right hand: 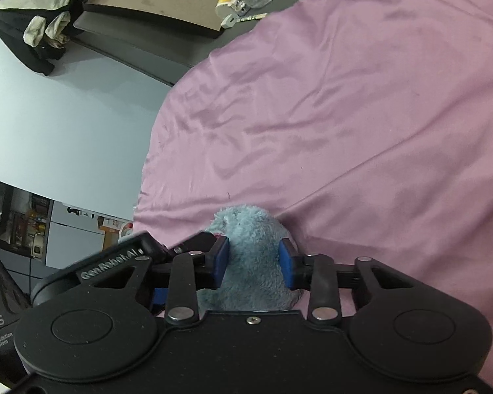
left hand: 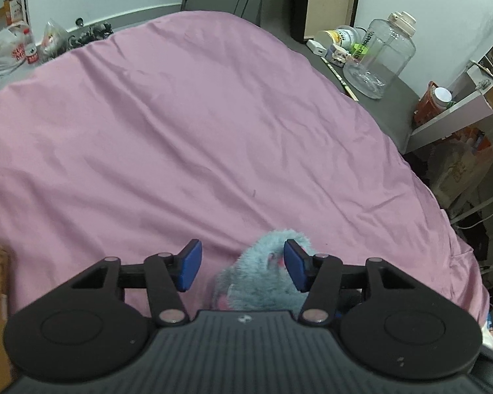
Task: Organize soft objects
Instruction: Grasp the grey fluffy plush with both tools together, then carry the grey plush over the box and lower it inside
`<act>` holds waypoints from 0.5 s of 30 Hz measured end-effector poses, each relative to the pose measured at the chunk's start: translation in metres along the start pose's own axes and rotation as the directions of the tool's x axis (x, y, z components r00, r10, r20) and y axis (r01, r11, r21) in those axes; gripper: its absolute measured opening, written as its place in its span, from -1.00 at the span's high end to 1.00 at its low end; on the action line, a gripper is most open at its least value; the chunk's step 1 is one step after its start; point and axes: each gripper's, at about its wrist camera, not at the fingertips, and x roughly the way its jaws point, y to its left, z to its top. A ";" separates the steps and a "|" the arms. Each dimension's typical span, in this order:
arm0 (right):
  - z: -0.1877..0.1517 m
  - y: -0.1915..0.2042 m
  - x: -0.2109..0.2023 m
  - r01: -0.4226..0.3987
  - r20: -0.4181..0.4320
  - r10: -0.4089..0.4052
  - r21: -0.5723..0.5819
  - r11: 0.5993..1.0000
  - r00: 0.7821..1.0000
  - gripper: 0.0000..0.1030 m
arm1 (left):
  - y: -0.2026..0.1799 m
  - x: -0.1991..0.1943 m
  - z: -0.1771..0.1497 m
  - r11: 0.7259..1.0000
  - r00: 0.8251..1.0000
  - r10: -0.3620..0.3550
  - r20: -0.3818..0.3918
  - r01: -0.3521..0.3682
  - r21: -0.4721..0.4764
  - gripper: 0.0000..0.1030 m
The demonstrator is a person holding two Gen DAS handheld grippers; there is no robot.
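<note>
The right gripper [right hand: 253, 262] was seen clamped on a fluffy blue plush toy [right hand: 251, 246], its blue pads [right hand: 221, 261] pressed into the fur on both sides. The toy's rounded end stuck out past the fingertips and lay against the pink sheet [right hand: 361, 115]. Part of another black gripper body was visible at the left of the right wrist view, just beside the toy.

The left gripper [left hand: 241, 264] was held with its jaws apart. The plush toy [left hand: 263, 282] was found between them, off to the right: the right pad [left hand: 294, 264] was touching the fur, while the left pad [left hand: 189, 264] stood clear of it over bare sheet. Pink patches could be made out in the blue fur.

The toy was resting at the near edge of the pink sheet [left hand: 197, 124], which was spread, wrinkled, over a wide surface. Beyond the sheet's far right edge a large clear jug [left hand: 381, 55] with a pale cap was placed on a grey surface, with small containers near it. A red-labelled bottle [left hand: 29, 46] and plastic bags were seen past the far left corner.
</note>
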 end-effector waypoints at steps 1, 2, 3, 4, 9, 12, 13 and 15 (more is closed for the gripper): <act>0.000 0.000 0.000 0.002 0.000 -0.002 -0.001 1.000 1.000 0.37 | -0.001 0.002 -0.001 1.000 1.000 -0.003 -0.004 0.003 -0.003 0.07; 0.000 0.001 0.000 0.005 0.000 -0.005 -0.003 1.000 1.000 0.37 | 0.000 0.004 -0.002 1.000 1.000 -0.005 -0.014 0.005 -0.010 0.14; -0.001 0.001 0.000 0.010 -0.001 -0.010 -0.006 1.000 1.000 0.37 | 0.001 0.007 -0.002 1.000 1.000 -0.011 -0.029 0.011 -0.019 0.27; -0.001 0.001 0.001 0.013 -0.003 -0.013 -0.008 1.000 1.000 0.37 | 0.003 0.009 -0.003 0.999 0.999 -0.024 -0.045 0.022 -0.034 0.38; -0.003 0.003 0.001 0.022 -0.007 -0.022 -0.027 0.999 1.000 0.38 | 0.007 0.010 -0.006 0.997 0.997 -0.047 -0.057 0.043 -0.069 0.45; -0.005 0.009 -0.001 0.028 -0.003 -0.028 -0.055 0.998 1.000 0.47 | 0.010 0.006 -0.010 0.995 0.997 -0.057 -0.057 0.051 -0.090 0.49; -0.007 0.011 -0.003 0.031 0.002 -0.031 -0.071 0.997 1.000 0.50 | 0.011 0.004 -0.011 0.995 0.997 -0.057 -0.055 0.052 -0.090 0.50; -0.010 0.016 -0.006 0.034 0.009 -0.033 -0.099 0.994 0.999 0.55 | 0.011 -0.001 -0.014 0.995 0.997 -0.055 -0.050 0.051 -0.085 0.51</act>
